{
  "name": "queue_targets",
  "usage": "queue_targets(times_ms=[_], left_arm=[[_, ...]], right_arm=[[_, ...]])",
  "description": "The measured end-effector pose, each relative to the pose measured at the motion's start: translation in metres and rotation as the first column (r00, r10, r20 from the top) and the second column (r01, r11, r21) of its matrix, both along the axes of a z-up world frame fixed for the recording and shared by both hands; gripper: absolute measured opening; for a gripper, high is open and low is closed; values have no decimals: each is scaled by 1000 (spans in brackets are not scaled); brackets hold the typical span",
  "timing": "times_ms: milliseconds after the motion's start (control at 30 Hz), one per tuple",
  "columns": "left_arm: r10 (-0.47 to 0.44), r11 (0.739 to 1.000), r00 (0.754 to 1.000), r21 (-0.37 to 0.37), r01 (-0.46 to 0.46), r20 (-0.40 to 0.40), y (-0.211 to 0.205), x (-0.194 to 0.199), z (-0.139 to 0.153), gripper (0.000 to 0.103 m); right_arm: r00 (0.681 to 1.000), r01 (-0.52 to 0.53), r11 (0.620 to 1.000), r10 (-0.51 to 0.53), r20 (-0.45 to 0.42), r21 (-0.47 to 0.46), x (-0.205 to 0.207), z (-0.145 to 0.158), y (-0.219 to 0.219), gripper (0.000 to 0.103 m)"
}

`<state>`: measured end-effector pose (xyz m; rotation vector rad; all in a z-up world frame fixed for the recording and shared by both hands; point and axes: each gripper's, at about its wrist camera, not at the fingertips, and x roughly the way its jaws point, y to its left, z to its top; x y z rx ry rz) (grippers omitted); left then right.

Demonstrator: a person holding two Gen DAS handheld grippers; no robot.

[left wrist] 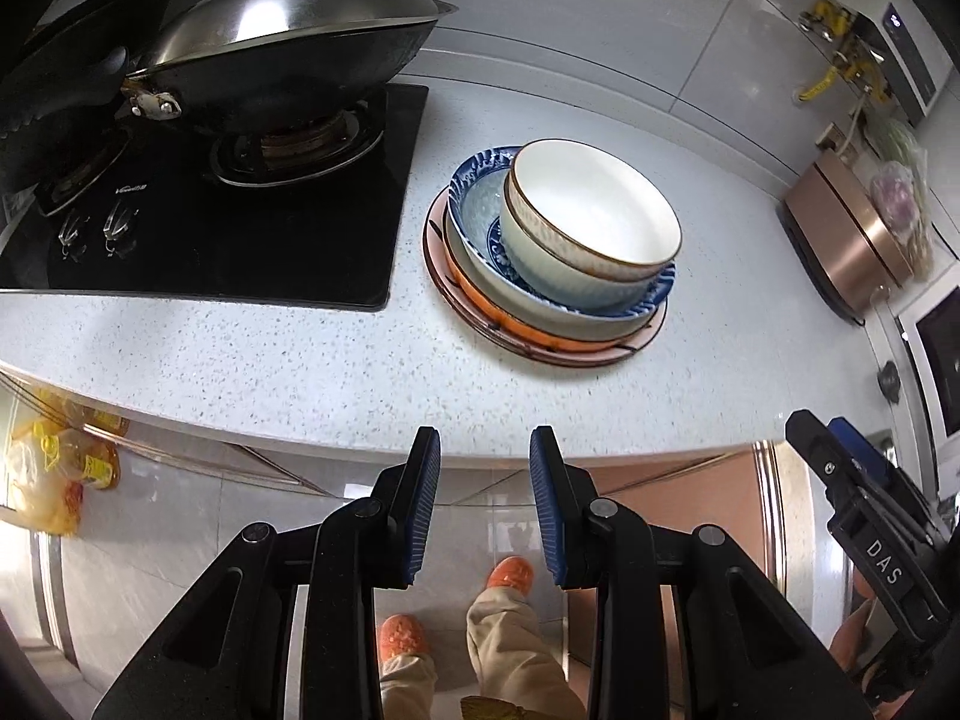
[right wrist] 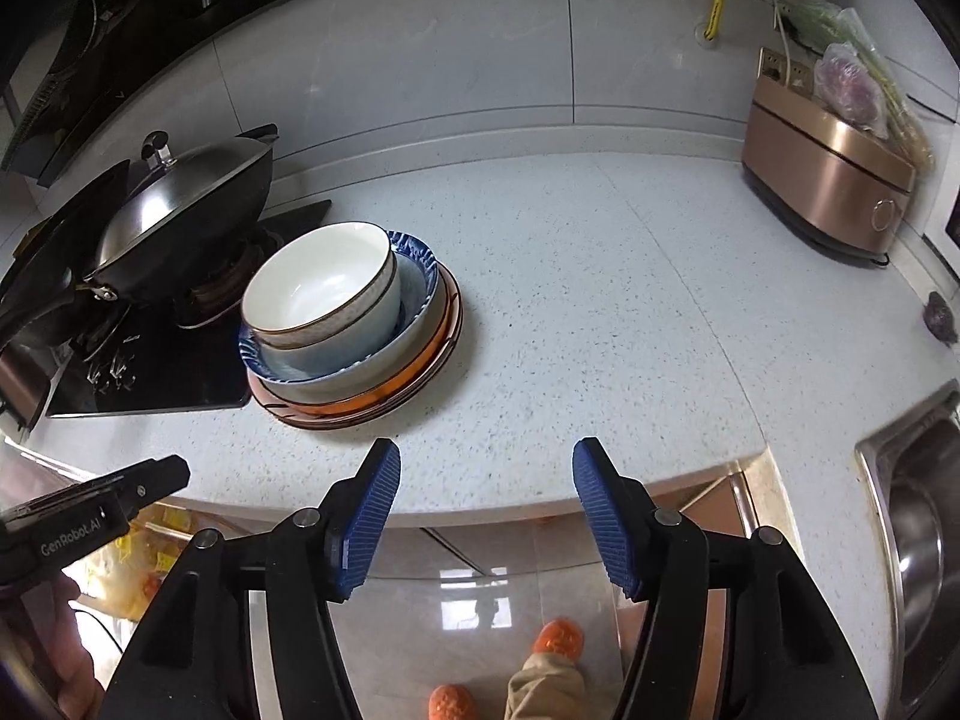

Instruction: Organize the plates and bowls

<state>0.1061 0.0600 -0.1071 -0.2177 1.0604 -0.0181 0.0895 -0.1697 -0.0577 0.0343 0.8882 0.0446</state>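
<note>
One stack of dishes stands on the speckled white counter [left wrist: 240, 360]. A white bowl [left wrist: 591, 210] with a brown rim sits tilted inside a wider blue-patterned bowl [left wrist: 480, 204]. Under them lie an orange plate [left wrist: 528, 337] and a wider brown-rimmed plate [left wrist: 435, 264]. The right wrist view shows the same white bowl [right wrist: 318, 282] and orange plate [right wrist: 414, 381] at centre left. My left gripper [left wrist: 485, 438] hangs at the counter's front edge, short of the stack, open and empty. My right gripper [right wrist: 486, 450] is also at the front edge, right of the stack, jaws wide apart, nothing between them.
A lidded wok [left wrist: 288, 48] sits on the black gas hob [left wrist: 240, 240] left of the stack. A rose-gold appliance [right wrist: 834, 180] stands at the back right, with a steel sink [right wrist: 924, 540] at the far right. Below the counter are a yellow bag [left wrist: 54, 480] and a person's orange shoes [left wrist: 510, 576].
</note>
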Motion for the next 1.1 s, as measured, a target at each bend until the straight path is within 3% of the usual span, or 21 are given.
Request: queue_targets(times_ms=[167,333,600,800,1100], left_arm=[[-23,1000,999,6,23,26,0,-12,4,26],[-12,1000,999,0,12,45,-2,-17,6,28],[16,998,992,56,-23,124,-11,-18,18,29],[8,995,986,99,-24,166,-27,-29,28,32],[26,991,979,127,-52,200,-34,-44,40,32]], right_arm=[[999,21,1000,-21,36,-2,-29,8,9,63],[986,44,999,-40,160,-27,-57,21,13,66],[913,61,992,-12,407,-106,-99,42,20,74],[912,31,995,9,411,-91,-112,35,20,86],[921,11,998,15,389,-63,-120,47,-3,87]])
